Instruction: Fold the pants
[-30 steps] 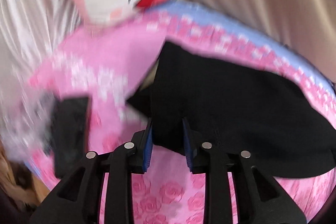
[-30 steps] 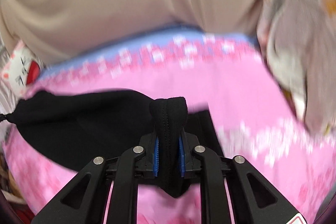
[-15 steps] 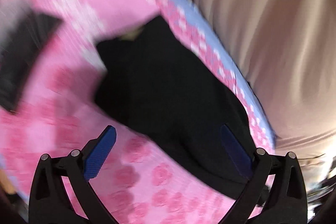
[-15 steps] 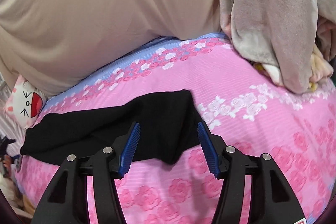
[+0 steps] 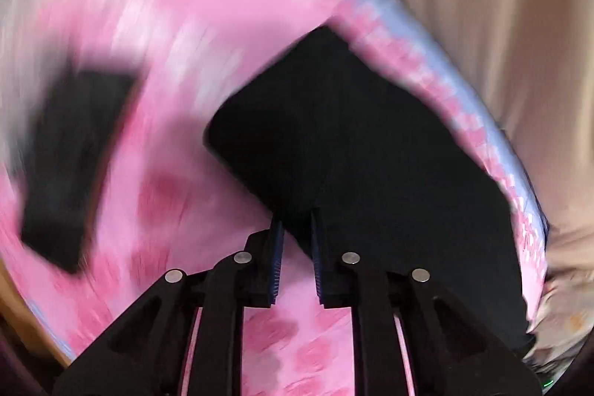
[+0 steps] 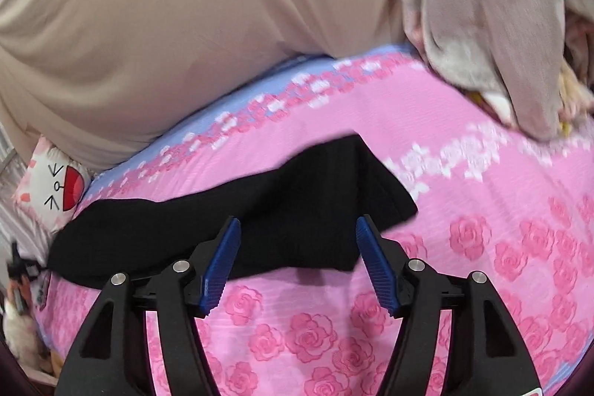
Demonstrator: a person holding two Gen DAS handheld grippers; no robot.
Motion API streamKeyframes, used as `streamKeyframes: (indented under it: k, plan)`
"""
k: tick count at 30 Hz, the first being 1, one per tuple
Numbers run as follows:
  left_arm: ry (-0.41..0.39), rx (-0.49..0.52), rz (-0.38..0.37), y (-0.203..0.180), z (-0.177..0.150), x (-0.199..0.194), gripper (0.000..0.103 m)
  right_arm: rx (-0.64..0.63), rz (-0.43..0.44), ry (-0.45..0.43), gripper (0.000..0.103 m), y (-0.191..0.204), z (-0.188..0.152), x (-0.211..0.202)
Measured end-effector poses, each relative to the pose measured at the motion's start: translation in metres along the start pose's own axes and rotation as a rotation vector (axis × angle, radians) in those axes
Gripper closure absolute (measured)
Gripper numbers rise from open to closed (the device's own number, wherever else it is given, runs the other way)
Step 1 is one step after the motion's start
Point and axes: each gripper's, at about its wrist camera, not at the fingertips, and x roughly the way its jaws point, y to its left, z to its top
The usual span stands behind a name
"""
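Note:
The black pants lie folded across a pink rose-print bedsheet. My right gripper hovers just over their near edge. Its jaws are opening, and the cloth lies under and beyond the blue pads without being pressed. In the blurred left wrist view the pants spread up and to the right. My left gripper is shut there, its tips pinching the pants' near edge.
A flat black rectangular object lies on the bedsheet left of the pants. A white cartoon pillow sits at the far left. A beige cloth hangs behind the bed, and a crumpled floral blanket is heaped at the right.
The right gripper let go of the pants fold it held and spread its jaws; the cloth now lies flat. The left gripper opened wide, rolled, then closed on the pants' near edge.

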Motion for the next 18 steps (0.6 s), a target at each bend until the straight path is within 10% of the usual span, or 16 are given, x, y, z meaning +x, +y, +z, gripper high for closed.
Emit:
streamKeyframes:
  k: [6,8,13,14,15,18]
  plan:
    - [-0.239,0.108,0.279,-0.046,-0.035,-0.048,0.076,0.114,0.037,0.02,0.033,-0.023,0.004,-0.011]
    - [-0.328,0.149,0.265,-0.081,-0.041,-0.073,0.034,0.173,0.1,0.017,0.027,-0.028,0.015,-0.012]
    - [-0.404,0.352,0.118,-0.171,-0.075,-0.096,0.017,0.152,0.117,0.065,0.022,-0.015,0.048,0.019]
    - [-0.385,0.404,0.087,-0.19,-0.084,-0.092,0.015,0.106,0.065,0.093,0.034,-0.012,0.054,0.033]
    - [-0.368,0.435,0.067,-0.201,-0.091,-0.088,0.015,0.049,0.043,0.135,0.098,-0.005,0.062,0.049]
    - [-0.31,0.524,0.057,-0.236,-0.119,-0.065,0.015,-0.152,0.019,0.103,0.096,0.039,0.091,0.053]
